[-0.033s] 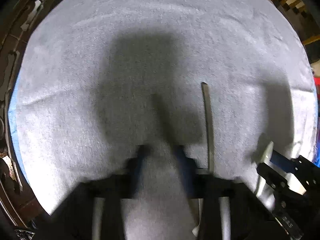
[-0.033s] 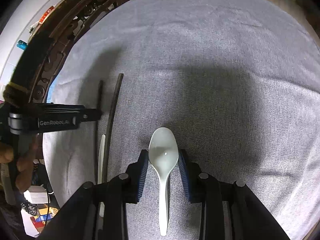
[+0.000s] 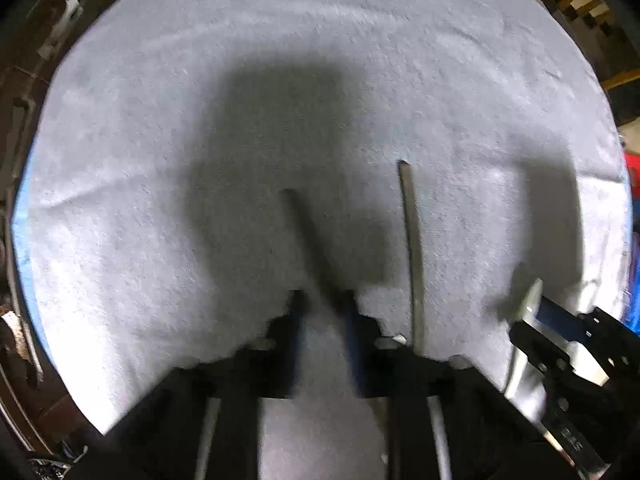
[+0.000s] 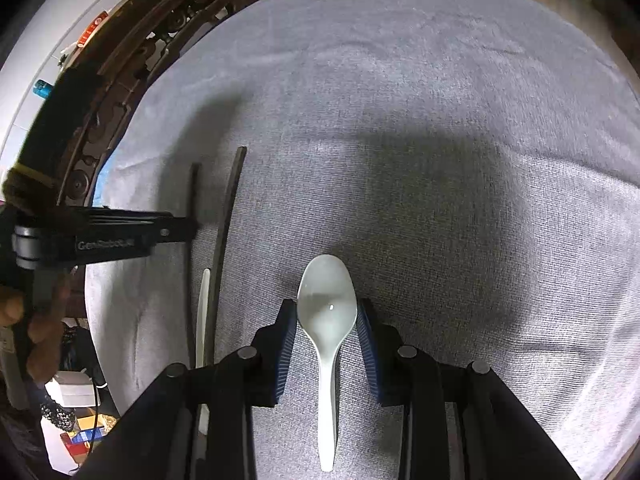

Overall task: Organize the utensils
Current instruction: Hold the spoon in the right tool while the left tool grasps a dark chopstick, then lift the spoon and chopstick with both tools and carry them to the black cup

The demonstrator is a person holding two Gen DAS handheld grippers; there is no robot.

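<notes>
My right gripper [image 4: 326,310] is shut on the bowl of a white spoon [image 4: 327,304], held just above the grey towel [image 4: 440,120]. It also shows at the right of the left wrist view [image 3: 528,304]. My left gripper [image 3: 322,300] is blurred; a dark chopstick [image 3: 304,232] runs out from between its fingers, and I cannot tell whether they press it. In the right wrist view this gripper [image 4: 176,228] meets that chopstick [image 4: 194,200] at the left. A second dark chopstick [image 3: 410,240] lies on the towel beside it [image 4: 228,216]. A white utensil handle [image 4: 204,312] lies alongside.
The towel [image 3: 160,160] covers a round table with a carved dark wooden rim [image 4: 120,80] at the left. Clutter on the floor [image 4: 72,400] shows beyond the table's edge. A blue layer [image 3: 24,216] peeks out under the towel's left edge.
</notes>
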